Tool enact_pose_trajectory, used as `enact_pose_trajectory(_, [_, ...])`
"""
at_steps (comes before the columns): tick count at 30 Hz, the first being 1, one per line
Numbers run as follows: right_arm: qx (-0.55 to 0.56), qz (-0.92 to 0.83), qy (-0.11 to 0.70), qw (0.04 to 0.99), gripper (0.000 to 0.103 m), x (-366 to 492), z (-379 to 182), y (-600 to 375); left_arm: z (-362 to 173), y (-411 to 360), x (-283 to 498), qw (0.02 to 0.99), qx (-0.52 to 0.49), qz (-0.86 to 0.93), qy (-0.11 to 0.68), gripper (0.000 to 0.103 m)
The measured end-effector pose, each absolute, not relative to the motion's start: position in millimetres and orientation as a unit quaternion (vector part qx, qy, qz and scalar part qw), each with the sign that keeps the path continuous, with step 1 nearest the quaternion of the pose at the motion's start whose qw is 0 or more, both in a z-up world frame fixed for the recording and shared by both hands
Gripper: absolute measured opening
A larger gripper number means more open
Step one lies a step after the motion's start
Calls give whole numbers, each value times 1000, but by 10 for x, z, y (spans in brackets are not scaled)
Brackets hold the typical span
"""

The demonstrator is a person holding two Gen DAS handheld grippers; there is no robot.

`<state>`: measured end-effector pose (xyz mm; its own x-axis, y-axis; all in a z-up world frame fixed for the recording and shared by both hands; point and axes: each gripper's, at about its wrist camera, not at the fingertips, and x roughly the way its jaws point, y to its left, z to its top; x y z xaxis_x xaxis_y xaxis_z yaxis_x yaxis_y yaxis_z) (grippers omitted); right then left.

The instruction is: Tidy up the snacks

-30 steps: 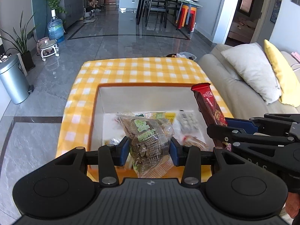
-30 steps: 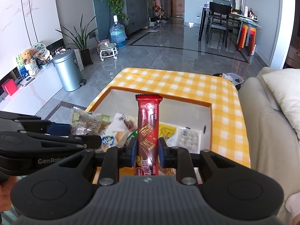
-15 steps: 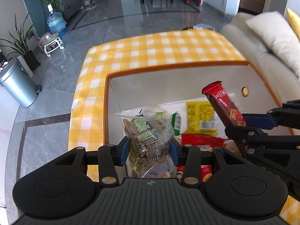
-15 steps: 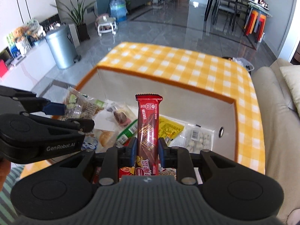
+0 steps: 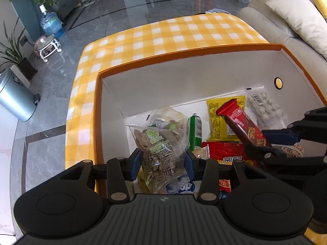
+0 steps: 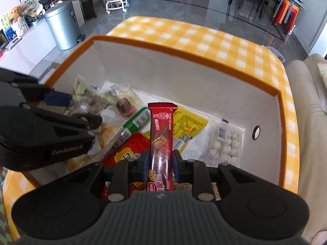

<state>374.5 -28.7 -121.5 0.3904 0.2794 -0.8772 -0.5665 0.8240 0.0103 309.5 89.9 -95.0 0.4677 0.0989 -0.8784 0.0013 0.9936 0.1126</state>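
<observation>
1. Since the earlier frames both grippers have sunk toward the orange-rimmed, white-walled cardboard box [image 5: 190, 53]; its interior now fills each view, and more of the snack pile on its floor shows.
2. Left gripper [image 5: 163, 160]: blue pads pressed on a clear plastic bag of brown snacks with green print [image 5: 161, 149], jaws partly apart at the bag's width. The bag stands between the fingers, its long axis running forward along them, sealed top edge toward the box's far wall, over the box's left side.
3. Right gripper [image 6: 160, 161]: jaws closed tight on a long red wrapped bar [image 6: 161, 134]. The bar's long axis follows the fingers; its crimped free end points toward the far wall, lower end hidden behind the gripper body.
4. The bar hangs above a yellow sachet [image 6: 190, 122] and a flat red packet [image 6: 130, 151].
5. A green tube-shaped stick [image 5: 195, 132] lies between the two held items; a clear pack of white balls [image 5: 263, 108] lies near the box's right wall.
6. Both grips are unchanged from the earlier frames.
</observation>
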Motion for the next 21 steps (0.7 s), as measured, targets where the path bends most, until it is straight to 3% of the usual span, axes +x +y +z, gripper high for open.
enact_pose_trajectory(11, [-124, 263, 519, 804, 22, 3835, -1400, -369, -1023, 812, 3214, 850, 72, 7, 522, 52])
enact_pose_trajectory(13, [-119, 264, 518, 805, 27, 3841, -1380, -386, -1010, 809, 3214, 851, 77, 10, 520, 56])
enact_pose_trajectory(14, [-117, 265, 515, 806, 34, 3839, -1358, -397, -994, 807, 3204, 852, 80, 11, 517, 57])
enact_pose_trajectory(18, [-105, 269, 504, 814, 51, 3822, -1235, -456, -836, 830, 3121, 865, 77, 12, 495, 73])
enact_pose_trajectory(21, [-102, 268, 489, 824, 60, 3776, -1090, -522, -649, 848, 3013, 878, 70, 19, 473, 74])
